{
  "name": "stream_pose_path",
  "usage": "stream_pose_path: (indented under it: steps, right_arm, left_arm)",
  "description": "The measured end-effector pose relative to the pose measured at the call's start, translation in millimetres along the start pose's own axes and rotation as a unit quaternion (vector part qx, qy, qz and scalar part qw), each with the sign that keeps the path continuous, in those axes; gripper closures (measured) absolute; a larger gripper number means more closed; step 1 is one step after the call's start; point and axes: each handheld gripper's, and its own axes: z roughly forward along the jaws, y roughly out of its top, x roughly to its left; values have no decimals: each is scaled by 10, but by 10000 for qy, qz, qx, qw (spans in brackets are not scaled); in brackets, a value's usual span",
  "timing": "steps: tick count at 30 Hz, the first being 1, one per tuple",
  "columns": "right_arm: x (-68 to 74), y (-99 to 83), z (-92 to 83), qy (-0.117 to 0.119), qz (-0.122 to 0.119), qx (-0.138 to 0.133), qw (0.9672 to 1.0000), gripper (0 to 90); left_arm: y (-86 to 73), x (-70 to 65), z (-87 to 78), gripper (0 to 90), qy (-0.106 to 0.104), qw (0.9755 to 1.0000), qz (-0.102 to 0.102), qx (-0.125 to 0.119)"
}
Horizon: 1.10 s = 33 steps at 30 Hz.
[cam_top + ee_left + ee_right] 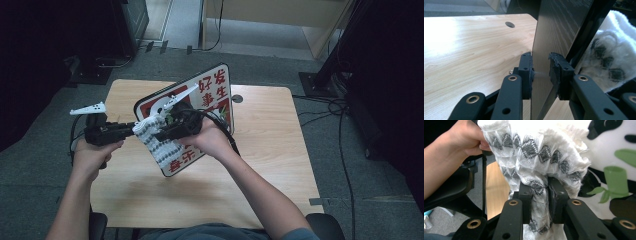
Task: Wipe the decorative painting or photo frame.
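White cloth: a patterned white-and-grey cloth (541,157) is pinched in the right claw (543,195), jaws pressed on a bunched fold.
Left claw: the left claw (541,75) straddles the edge of the panda sign board (200,100); jaws sit just beside its faces, and I cannot tell whether they grip.
Board: tilted above the table (265,150), cloth against its printed face.
Risk: if the left grip is loose, wiping pressure could twist or drop the board.
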Motion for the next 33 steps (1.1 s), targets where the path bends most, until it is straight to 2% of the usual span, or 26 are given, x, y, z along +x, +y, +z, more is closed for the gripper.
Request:
stream_pose_path:
  steps: [5,33]
  right_arm:
    - [-14,-52,31,20,18,-5,10000,760]
    - [-59,-304,181,61,89,56,9999,757]
  left_arm:
    - [0,-3,0,741,-31,10000,-19,8]
    - [-6,-2,-8,727,-68,10000,-33,-1]
